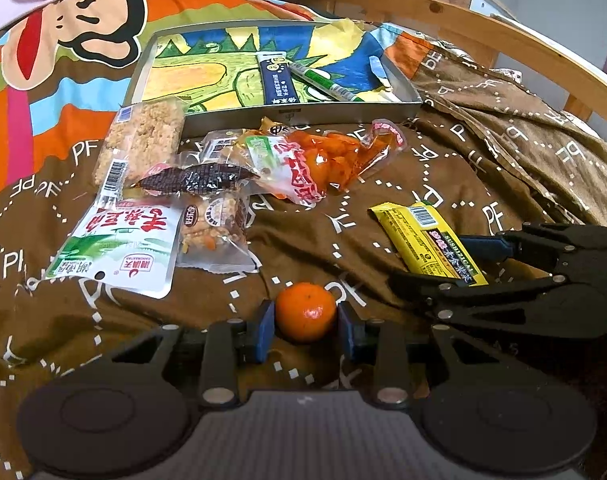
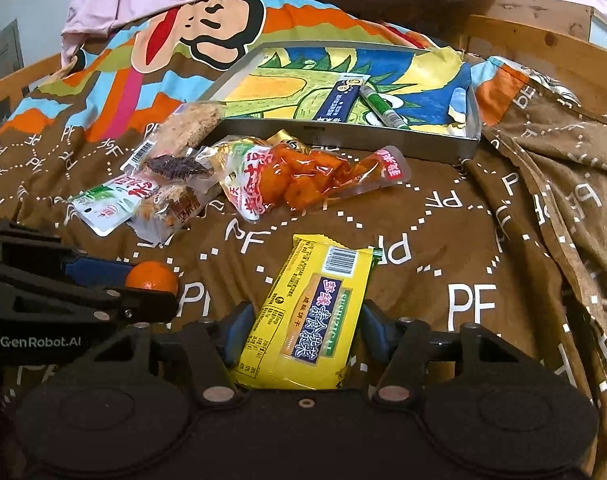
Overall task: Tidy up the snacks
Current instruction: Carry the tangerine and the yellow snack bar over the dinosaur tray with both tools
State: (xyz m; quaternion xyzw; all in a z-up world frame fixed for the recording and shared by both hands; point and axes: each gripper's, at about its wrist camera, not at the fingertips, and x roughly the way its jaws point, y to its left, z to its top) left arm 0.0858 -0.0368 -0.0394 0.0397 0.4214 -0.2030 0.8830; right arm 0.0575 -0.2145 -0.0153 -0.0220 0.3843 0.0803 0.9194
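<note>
Nearest the left wrist camera, a small orange [image 1: 306, 311] sits on the brown "PF"-printed blanket [image 1: 443, 184], pinched between the blue pads of the left hand-held gripper [image 1: 306, 330], which is closed on it. Just beside it, the right hand-held gripper [image 2: 303, 330] straddles a yellow snack packet [image 2: 309, 316] with a barcode and blue label; its jaws stand half open and whether the pads touch the wrapper cannot be told. "GenRobot.AI" is printed on the left tool. Beyond lies a heap of snack bags [image 1: 207, 184] in front of the metal tray [image 1: 303, 114], which holds a blue stick pack [image 1: 277, 80] and a green pen [image 1: 327, 82].
</note>
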